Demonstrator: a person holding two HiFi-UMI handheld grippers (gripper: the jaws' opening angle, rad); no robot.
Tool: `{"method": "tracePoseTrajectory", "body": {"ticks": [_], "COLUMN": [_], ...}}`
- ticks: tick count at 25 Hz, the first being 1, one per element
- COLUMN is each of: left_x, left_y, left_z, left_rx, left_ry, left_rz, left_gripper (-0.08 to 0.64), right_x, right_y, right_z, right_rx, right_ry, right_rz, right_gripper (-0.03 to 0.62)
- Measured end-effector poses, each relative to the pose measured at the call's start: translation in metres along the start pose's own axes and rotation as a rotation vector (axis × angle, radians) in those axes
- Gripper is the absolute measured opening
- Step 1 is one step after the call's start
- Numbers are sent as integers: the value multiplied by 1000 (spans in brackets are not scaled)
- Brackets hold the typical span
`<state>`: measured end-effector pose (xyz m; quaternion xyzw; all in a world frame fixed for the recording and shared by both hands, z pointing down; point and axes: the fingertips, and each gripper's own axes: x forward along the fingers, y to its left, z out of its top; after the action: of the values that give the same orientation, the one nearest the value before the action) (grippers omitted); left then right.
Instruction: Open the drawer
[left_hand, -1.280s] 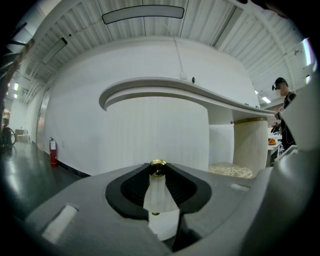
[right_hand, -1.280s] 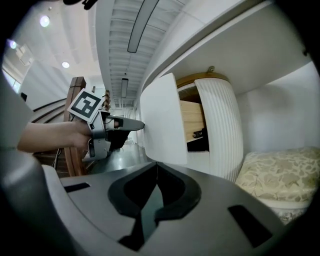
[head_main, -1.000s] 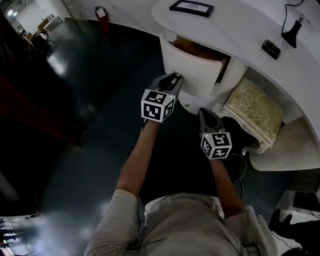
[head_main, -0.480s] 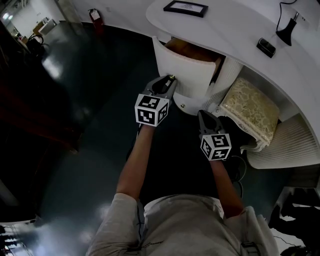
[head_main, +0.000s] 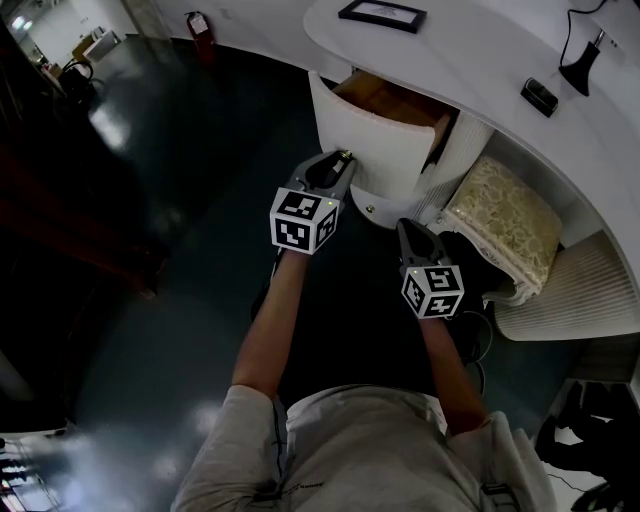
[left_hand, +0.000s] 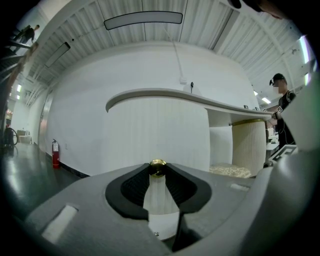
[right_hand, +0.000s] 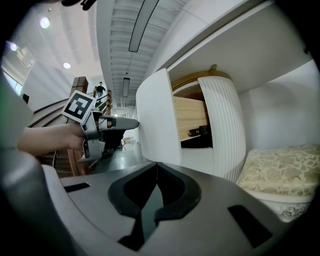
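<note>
1. Drawer (head_main: 365, 140) is seen pulled partway out from under the curved white tabletop (head_main: 480, 75), with its pale wooden inside exposed from above. The opening is judged well along, though whether full travel is reached cannot be told.
2. Its front is a smooth white panel, bowed to match the sweep of the desk. In the right gripper view the box sides are shown as bare light wood with a dark fitting near the back.
3. A small round brass knob (left_hand: 158, 168) is set in the front and is pinched between the jaws of the left gripper (head_main: 338, 165), which are closed onto it at their tips. The gripper is held about level and square to the front, presumably so that the pull runs along the drawer's travel and the smooth knob is not slipped off.
4. The right gripper (head_main: 410, 228) is held lower and to the side, touching nothing. Its jaws are pressed together with nothing between them, and it is apparently kept out of the drawer's path.
5. A fluted white column (right_hand: 225, 125) stands beside the drawer, and beyond it a cushion (head_main: 505, 225) of pale patterned fabric is seen.
6. A black frame (head_main: 382, 15) lies on the tabletop, and a dark glossy floor (head_main: 200, 150) is spread below.
</note>
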<state>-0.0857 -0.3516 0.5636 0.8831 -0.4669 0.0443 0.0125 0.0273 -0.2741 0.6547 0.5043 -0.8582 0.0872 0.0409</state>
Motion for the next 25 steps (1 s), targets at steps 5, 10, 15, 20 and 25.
{"method": "tracePoseTrajectory", "body": {"ticks": [5, 10, 15, 20, 25], "left_x": [-7, -9, -12, -13, -13], "left_y": [0, 0, 1, 0, 0], "left_z": [0, 0, 1, 0, 0], "left_rx": [2, 4, 2, -2, -8], "left_ry": [0, 5, 4, 3, -3], "left_rz": [2, 3, 7, 5, 12], "left_gripper": [106, 106, 106, 106, 106], "right_x": [1, 1, -2, -4, -3], "right_y": [3, 4, 4, 2, -1], "right_z": [1, 1, -3, -3, 0], "right_rx": [-2, 2, 7, 10, 8], "right_ry": [-1, -2, 3, 2, -3], "right_rz": [9, 13, 13, 10, 9], "right_gripper": [15, 15, 15, 15, 15]}}
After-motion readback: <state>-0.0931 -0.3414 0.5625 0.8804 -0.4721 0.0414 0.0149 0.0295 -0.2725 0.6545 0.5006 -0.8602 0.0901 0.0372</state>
